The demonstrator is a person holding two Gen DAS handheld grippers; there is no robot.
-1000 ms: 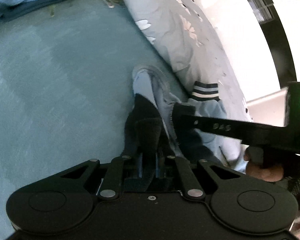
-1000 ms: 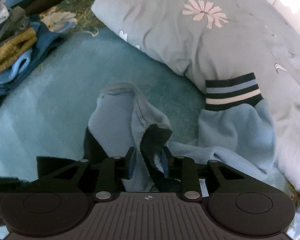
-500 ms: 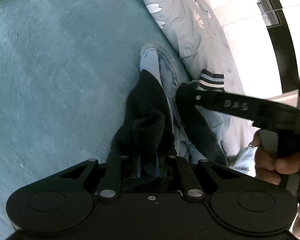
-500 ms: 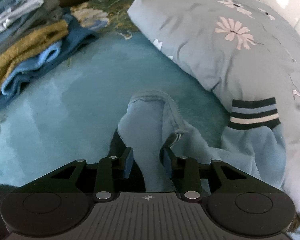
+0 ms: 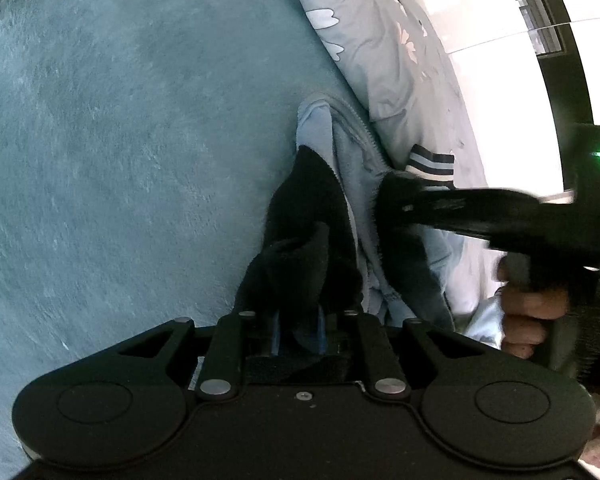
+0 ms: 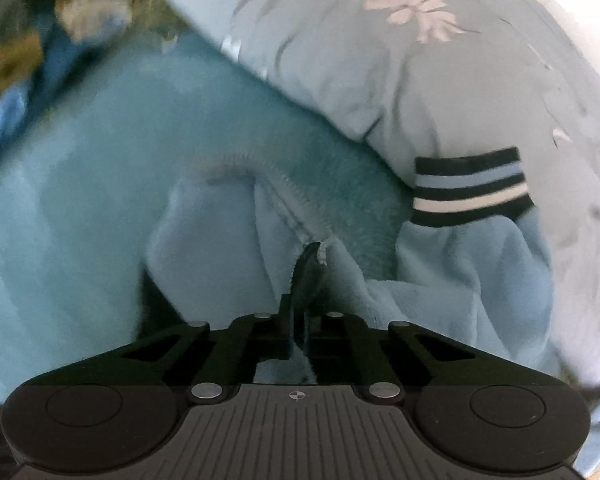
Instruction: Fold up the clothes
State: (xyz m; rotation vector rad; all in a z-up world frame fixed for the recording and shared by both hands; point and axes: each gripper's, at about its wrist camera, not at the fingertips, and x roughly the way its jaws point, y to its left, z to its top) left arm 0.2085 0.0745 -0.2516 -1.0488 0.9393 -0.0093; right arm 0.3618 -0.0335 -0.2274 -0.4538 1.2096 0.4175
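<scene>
Pinching a fold of the light blue fleece garment [image 6: 452, 280], the right gripper [image 6: 298, 334] had just closed its jaws tight. The left gripper [image 5: 298, 330], jaws just loosened slightly, still clamped its dark part [image 5: 300, 240]. The garment lay on the teal blanket [image 5: 120, 140], its striped cuff [image 6: 470, 186] against the flowered pillow [image 6: 380, 60]. No writing was readable

a light blue fleece garment [image 6: 228, 248] is bunched in loose folds on the teal blanket, just ahead of the claw. a dark inner lining [image 5: 312, 216] is exposed along one fold. a stitched hem is seen curving over the top of the bunch. a striped cuff [image 6: 472, 186], banded dark, blue and white, is laid up and to the right, against the flowered pillow.
</scene>
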